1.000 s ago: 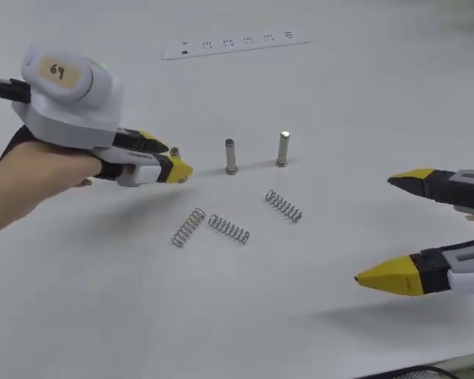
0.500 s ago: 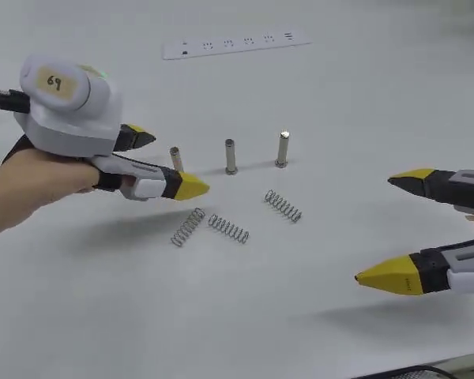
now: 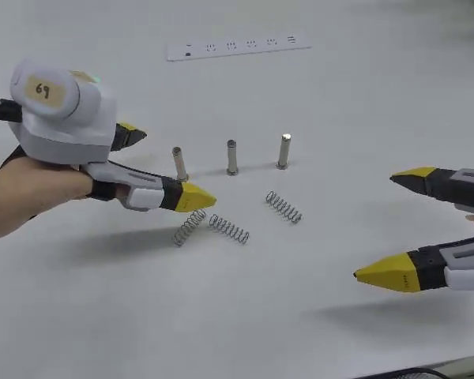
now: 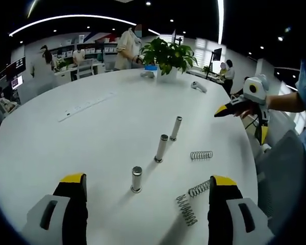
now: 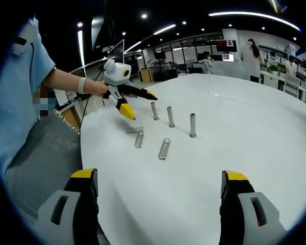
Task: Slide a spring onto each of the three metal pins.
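First pick-up pending: three springs (image 3: 228,229) flat on the tabletop (image 3: 237,324), just in front of the middle pin (image 3: 232,156), none threaded on. Left hand-held gripper (image 3: 174,168) spread wide, empty, left of that pin, lower tip over the nearest spring (image 3: 189,227). Right hand-held gripper (image 3: 377,227) wide, empty, well right of it, body cut off. Next: closing gently on one spring, standing it upright. Tip-to-spring contact impossible to judge.

R gripper (image 3: 373,228) body cut off at edge (head view)
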`<state>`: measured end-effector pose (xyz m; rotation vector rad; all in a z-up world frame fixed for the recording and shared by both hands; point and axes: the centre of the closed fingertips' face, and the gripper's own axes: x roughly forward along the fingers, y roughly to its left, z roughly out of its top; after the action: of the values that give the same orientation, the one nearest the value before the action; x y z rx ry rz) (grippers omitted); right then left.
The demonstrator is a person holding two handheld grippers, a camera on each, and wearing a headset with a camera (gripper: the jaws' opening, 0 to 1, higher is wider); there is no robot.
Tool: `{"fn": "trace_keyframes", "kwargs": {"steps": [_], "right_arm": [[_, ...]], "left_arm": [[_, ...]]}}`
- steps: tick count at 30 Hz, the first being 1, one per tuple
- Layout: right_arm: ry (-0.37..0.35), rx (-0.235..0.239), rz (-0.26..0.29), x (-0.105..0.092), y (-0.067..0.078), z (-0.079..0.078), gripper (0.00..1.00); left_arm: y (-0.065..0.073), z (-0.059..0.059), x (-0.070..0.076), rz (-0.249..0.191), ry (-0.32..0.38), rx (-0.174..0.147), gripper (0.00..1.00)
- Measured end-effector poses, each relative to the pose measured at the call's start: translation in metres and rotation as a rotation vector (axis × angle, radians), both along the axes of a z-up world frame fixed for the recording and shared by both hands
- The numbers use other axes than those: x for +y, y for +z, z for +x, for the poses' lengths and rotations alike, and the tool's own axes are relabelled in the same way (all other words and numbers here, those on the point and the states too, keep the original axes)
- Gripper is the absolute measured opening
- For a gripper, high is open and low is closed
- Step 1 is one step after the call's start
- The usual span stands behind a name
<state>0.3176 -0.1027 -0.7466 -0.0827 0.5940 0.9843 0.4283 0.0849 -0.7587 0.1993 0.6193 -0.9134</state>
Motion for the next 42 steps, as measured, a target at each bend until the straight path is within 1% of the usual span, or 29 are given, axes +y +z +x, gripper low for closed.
{"fn": "trace_keyframes", "kwargs": {"steps": [2, 4, 9, 16, 17, 21, 22, 23, 27, 28, 29, 31, 32, 34, 37, 38, 40, 42], "right_arm": [[-0.001, -0.003, -0.003, -0.001, 0.000, 0.001, 1.00], [-0.003, -0.003, -0.002, -0.001, 0.001, 0.002, 1.00], [-0.001, -0.006, -0.005, -0.001, 0.002, 0.004, 1.00], [0.000, -0.024, -0.019, -0.004, 0.007, 0.011, 1.00], [0.001, -0.025, -0.021, -0.005, 0.008, 0.012, 1.00], [0.006, -0.033, -0.028, -0.006, 0.011, 0.014, 1.00], [0.009, -0.036, -0.028, -0.006, 0.012, 0.014, 1.00], [0.011, -0.035, -0.031, -0.006, 0.012, 0.014, 1.00], [0.016, -0.040, -0.034, -0.005, 0.015, 0.015, 1.00], [0.016, -0.042, -0.036, -0.005, 0.015, 0.015, 1.00], [0.016, -0.042, -0.035, -0.005, 0.016, 0.015, 1.00], [0.017, -0.043, -0.036, -0.005, 0.017, 0.014, 1.00], [0.018, -0.044, -0.039, -0.005, 0.018, 0.014, 1.00], [0.020, -0.045, -0.041, -0.005, 0.018, 0.013, 1.00], [0.022, -0.046, -0.044, -0.004, 0.020, 0.011, 1.00], [0.023, -0.045, -0.044, -0.004, 0.020, 0.011, 1.00], [0.026, -0.047, -0.047, -0.003, 0.020, 0.010, 1.00], [0.027, -0.045, -0.047, -0.002, 0.020, 0.009, 1.00]], "left_arm": [[0.000, -0.004, 0.002, 0.007, 0.000, -0.007, 0.98], [-0.001, -0.008, 0.005, 0.007, 0.004, -0.004, 0.98], [0.001, -0.015, 0.012, -0.006, 0.032, -0.004, 0.98], [0.001, -0.030, 0.022, -0.018, 0.056, -0.001, 0.98], [0.002, -0.033, 0.023, -0.022, 0.057, -0.008, 0.97], [0.007, -0.041, 0.027, -0.040, 0.064, -0.017, 0.96], [0.008, -0.043, 0.027, -0.044, 0.065, -0.024, 0.96], [0.011, -0.046, 0.027, -0.058, 0.067, -0.032, 0.96], [0.012, -0.054, 0.029, -0.055, 0.064, -0.046, 0.94], [0.014, -0.057, 0.028, -0.074, 0.061, -0.055, 0.94], [0.014, -0.060, 0.029, -0.073, 0.064, -0.051, 0.93], [0.015, -0.065, 0.029, -0.086, 0.065, -0.059, 0.94], [0.016, -0.068, 0.029, -0.094, 0.069, -0.057, 0.93], [0.017, -0.072, 0.029, -0.102, 0.068, -0.065, 0.93], [0.016, -0.079, 0.031, -0.110, 0.068, -0.067, 0.91], [0.016, -0.081, 0.031, -0.119, 0.070, -0.070, 0.91], [0.015, -0.084, 0.032, -0.112, 0.065, -0.068, 0.90], [0.015, -0.088, 0.032, -0.118, 0.062, -0.068, 0.90]]}}
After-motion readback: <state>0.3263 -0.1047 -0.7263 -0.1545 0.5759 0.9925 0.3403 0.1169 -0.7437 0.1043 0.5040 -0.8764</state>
